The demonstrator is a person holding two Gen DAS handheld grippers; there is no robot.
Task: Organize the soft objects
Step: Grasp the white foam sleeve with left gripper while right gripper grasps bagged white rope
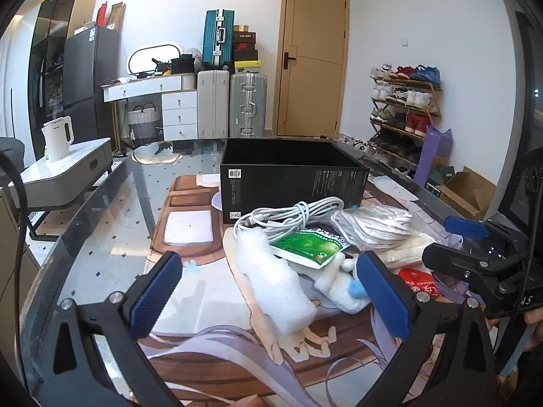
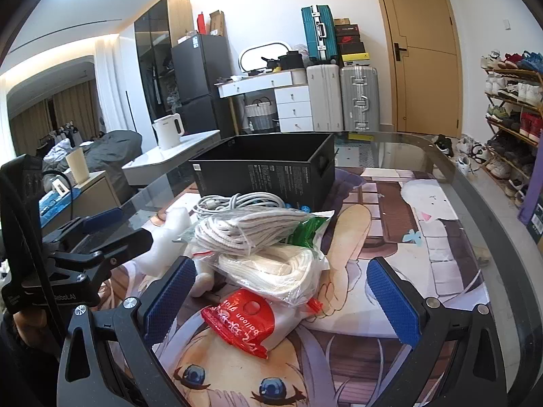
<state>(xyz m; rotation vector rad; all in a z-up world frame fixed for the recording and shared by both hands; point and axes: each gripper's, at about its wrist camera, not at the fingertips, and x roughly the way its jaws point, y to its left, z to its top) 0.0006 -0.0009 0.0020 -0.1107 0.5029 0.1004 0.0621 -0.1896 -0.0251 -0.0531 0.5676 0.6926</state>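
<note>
A pile of soft things lies on the printed mat in front of an open black box (image 1: 293, 183) (image 2: 268, 176). The pile holds a white foam piece (image 1: 271, 278), a green packet (image 1: 309, 246), a coiled white cable (image 1: 288, 217) (image 2: 234, 201), bagged white rope (image 1: 373, 225) (image 2: 251, 229), a second bag of cream cord (image 2: 275, 271), a small white plush (image 1: 339, 285) and a red balloon packet (image 2: 244, 322). My left gripper (image 1: 268, 291) is open, its jaws either side of the foam and plush. My right gripper (image 2: 285, 298) is open around the red packet and cord bag.
The pile sits on a glass table (image 1: 112, 224) (image 2: 468, 176). A low white cabinet with a kettle (image 1: 57, 139) stands to the left. Suitcases (image 1: 230, 101), a door and a shoe rack (image 1: 404, 115) line the far wall.
</note>
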